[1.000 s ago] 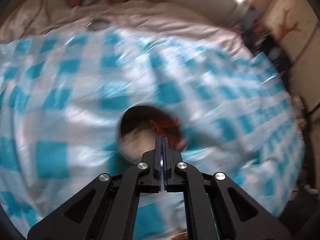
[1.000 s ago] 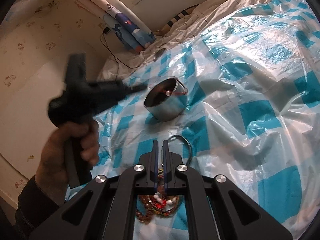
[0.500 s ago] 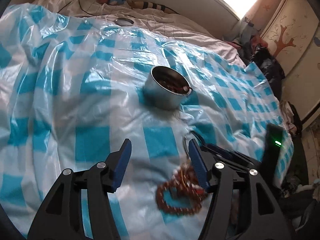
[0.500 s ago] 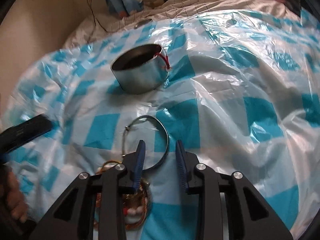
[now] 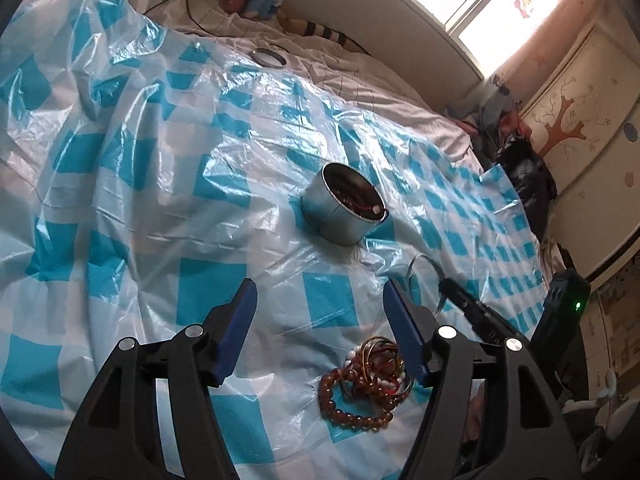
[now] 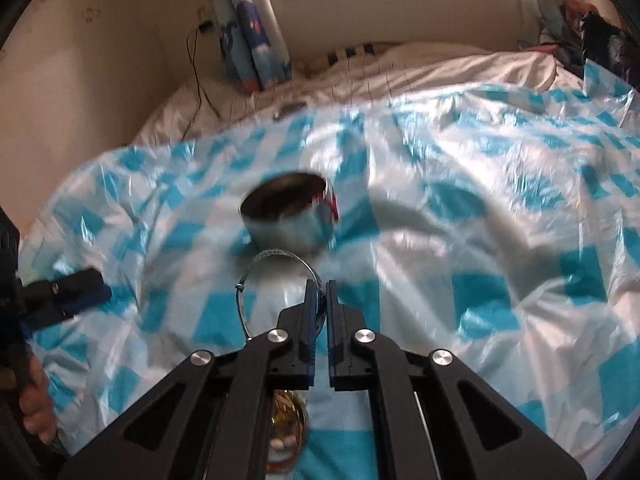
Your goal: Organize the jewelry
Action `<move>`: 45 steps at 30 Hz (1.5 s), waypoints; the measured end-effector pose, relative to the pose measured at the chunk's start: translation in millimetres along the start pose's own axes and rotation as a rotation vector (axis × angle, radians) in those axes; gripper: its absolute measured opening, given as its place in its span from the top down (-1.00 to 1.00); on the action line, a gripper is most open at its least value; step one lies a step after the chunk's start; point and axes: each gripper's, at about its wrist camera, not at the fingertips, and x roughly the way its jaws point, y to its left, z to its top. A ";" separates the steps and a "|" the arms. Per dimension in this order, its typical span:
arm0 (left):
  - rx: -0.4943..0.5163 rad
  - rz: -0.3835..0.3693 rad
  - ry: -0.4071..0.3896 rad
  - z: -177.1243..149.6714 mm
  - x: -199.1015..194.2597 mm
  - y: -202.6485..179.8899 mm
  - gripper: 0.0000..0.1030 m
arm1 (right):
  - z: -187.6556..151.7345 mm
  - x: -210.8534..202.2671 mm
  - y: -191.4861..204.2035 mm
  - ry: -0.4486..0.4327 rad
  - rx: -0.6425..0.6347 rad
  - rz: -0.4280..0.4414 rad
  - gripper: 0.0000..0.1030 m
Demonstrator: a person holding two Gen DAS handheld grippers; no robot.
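A round metal tin with jewelry inside stands on the blue-checked plastic sheet; it also shows in the right wrist view. My left gripper is open and empty, hovering above the sheet. A pile of brown bead bracelets lies by its right finger. My right gripper is shut on a thin silver bangle, lifted in front of the tin. The bangle also shows in the left wrist view. Beads lie under the right gripper.
The sheet covers a bed with a white quilt. A small round lid lies on the quilt beyond the sheet. A curtain and a cable are at the wall. Dark bags lie at the bed's right.
My left gripper opened and drew back from the tin. My right gripper opened over the silver bangle, then shut on it and lifted it toward the tin.
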 end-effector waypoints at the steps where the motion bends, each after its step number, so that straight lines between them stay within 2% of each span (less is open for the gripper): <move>1: -0.001 0.000 -0.006 1.1 -1.9 0.4 -0.24 | 5.3 2.0 1.5 -0.001 0.002 0.010 0.90; 7: -0.027 -0.012 -0.014 3.5 -6.2 5.4 -0.29 | 44.7 28.3 22.8 0.003 -0.054 -0.033 0.90; 9: -0.026 -0.014 -0.017 4.9 -6.8 5.0 -0.30 | 58.6 47.1 33.3 0.019 -0.101 -0.084 0.90; 12: -0.019 -0.014 -0.017 6.0 -6.4 4.0 -0.31 | 75.8 79.2 49.2 0.076 -0.160 -0.119 0.90; 14: -0.015 -0.010 -0.016 6.4 -5.9 4.2 -0.31 | 78.9 100.7 54.9 0.158 -0.169 -0.089 0.89; 15: -0.016 -0.009 -0.016 6.8 -5.8 4.4 -0.31 | 79.6 103.1 52.9 0.165 -0.157 -0.077 0.88; 17: -0.021 -0.010 -0.015 6.8 -6.1 6.1 -0.32 | 77.2 96.4 35.6 0.140 -0.059 -0.051 0.80; 18: -0.025 -0.012 -0.016 7.1 -6.8 7.1 -0.32 | 74.3 91.5 23.8 0.130 0.003 -0.031 0.67; 19: -0.027 -0.013 -0.019 7.3 -7.8 7.5 -0.33 | 68.0 86.0 3.6 0.129 0.109 0.023 0.44; 21: -0.030 -0.015 -0.021 7.1 -9.0 7.4 -0.34 | 57.1 85.3 -25.1 0.156 0.266 0.129 0.43; 23: -0.026 -0.016 -0.020 6.4 -8.6 5.7 -0.35 | 41.7 94.1 -54.5 0.205 0.459 0.281 0.43; 26: -0.018 -0.014 -0.012 5.6 -5.2 3.3 -0.36 | 31.2 105.3 -70.4 0.235 0.603 0.408 0.43; 29: -0.012 -0.010 -0.006 5.1 -2.7 1.5 -0.37 | 30.4 114.8 -70.8 0.246 0.661 0.442 0.43; 34: -0.010 -0.005 -0.002 4.6 0.2 1.0 -0.38 | 22.0 136.2 -91.2 0.241 0.875 0.515 0.43; 36: -0.009 -0.004 0.000 4.5 1.1 0.6 -0.38 | 21.2 144.1 -94.5 0.246 0.912 0.519 0.43; 40: -0.005 -0.003 0.002 4.4 2.3 -0.8 -0.39 | 28.1 146.8 -97.8 0.192 0.917 0.466 0.49; 42: -0.003 -0.002 0.002 4.1 2.2 -1.3 -0.39 | 38.4 142.1 -97.7 0.144 0.881 0.421 0.58; 45: -0.001 -0.001 0.002 4.2 2.7 -1.6 -0.39 | 55.6 140.1 -90.7 0.129 0.798 0.402 0.80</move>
